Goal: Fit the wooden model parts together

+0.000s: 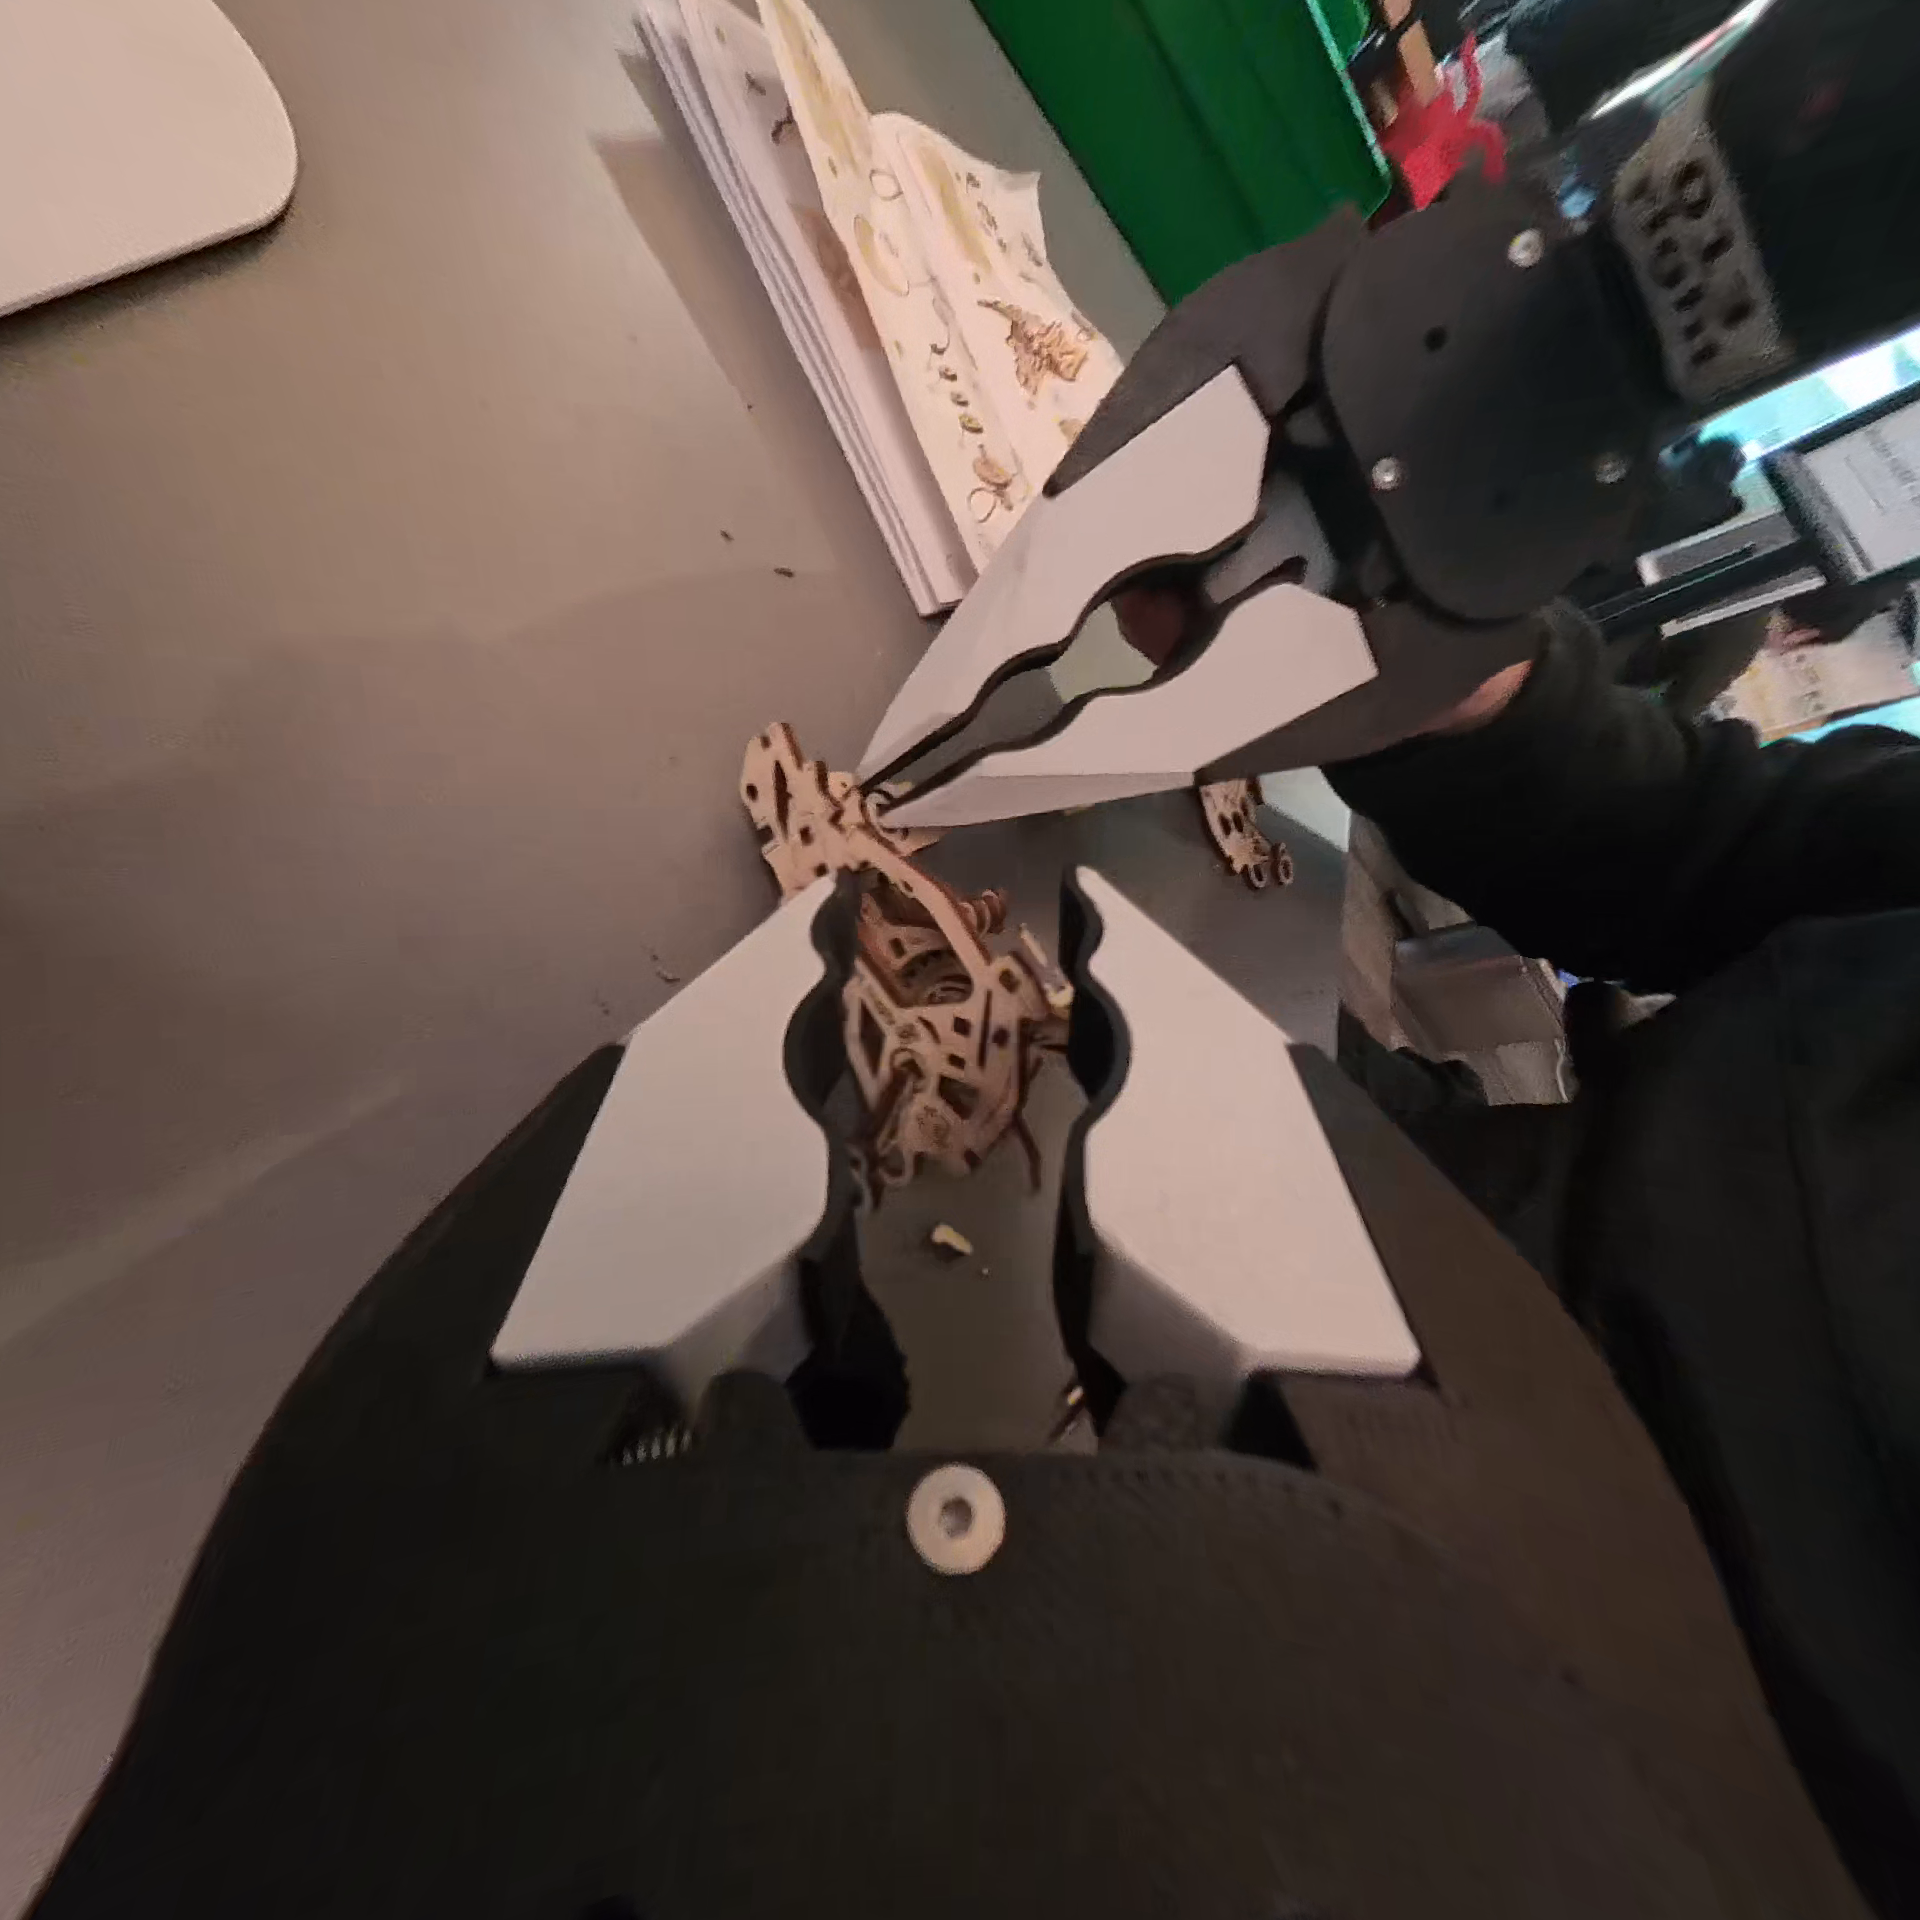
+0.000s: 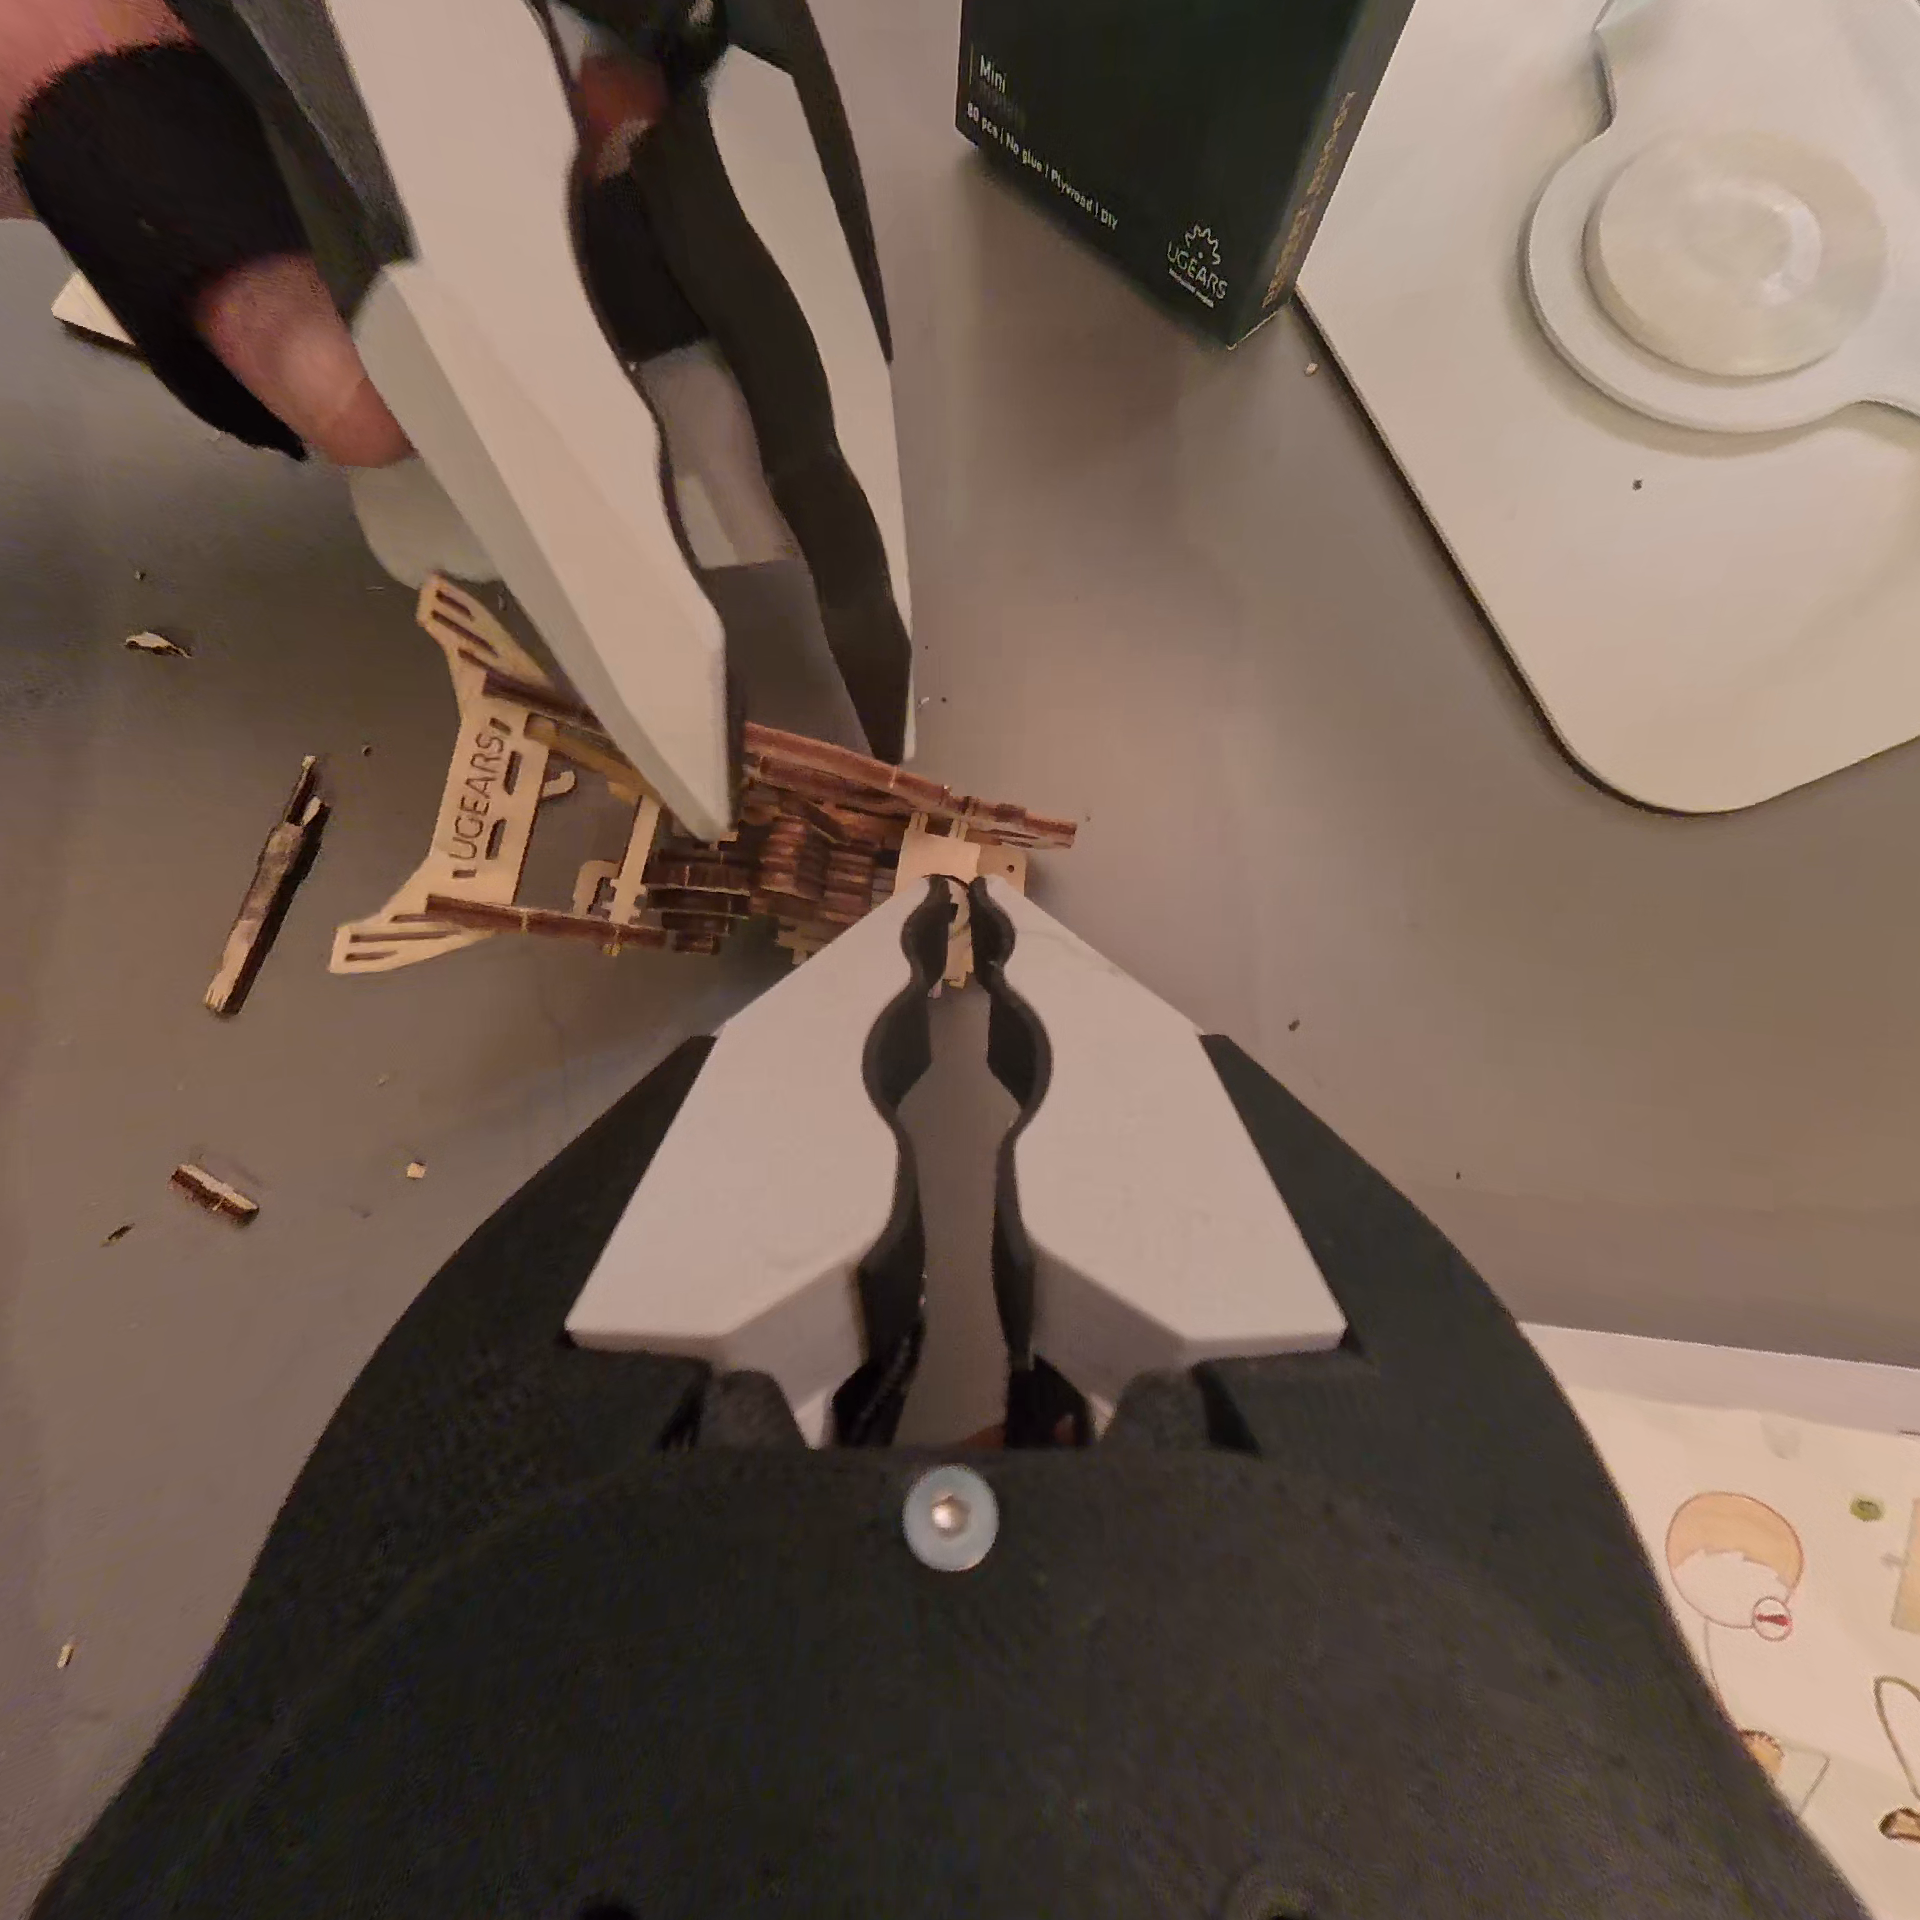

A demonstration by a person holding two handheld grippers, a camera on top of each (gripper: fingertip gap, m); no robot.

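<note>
While my left gripper [image 1: 961, 894] stood wide around the wooden model [image 1: 914, 997] on the grey table [image 1: 416, 727], its jaws straddled the body without clearly squeezing, I judged to steady it. At 12 o'clock my right gripper [image 1: 868, 795] pinched narrowly at the model's far end, where I believe a small piece was being seated.

From the right wrist, my right gripper [image 2: 956, 883] was nearly closed on a pale tab [image 2: 961, 935] of the model [image 2: 727, 842]; whether it truly gripped, I couldn't tell. At 11 o'clock the left gripper [image 2: 821, 769] bore down from above. 1 dark box [image 2: 1164, 166] stood at 1 o'clock.
</note>
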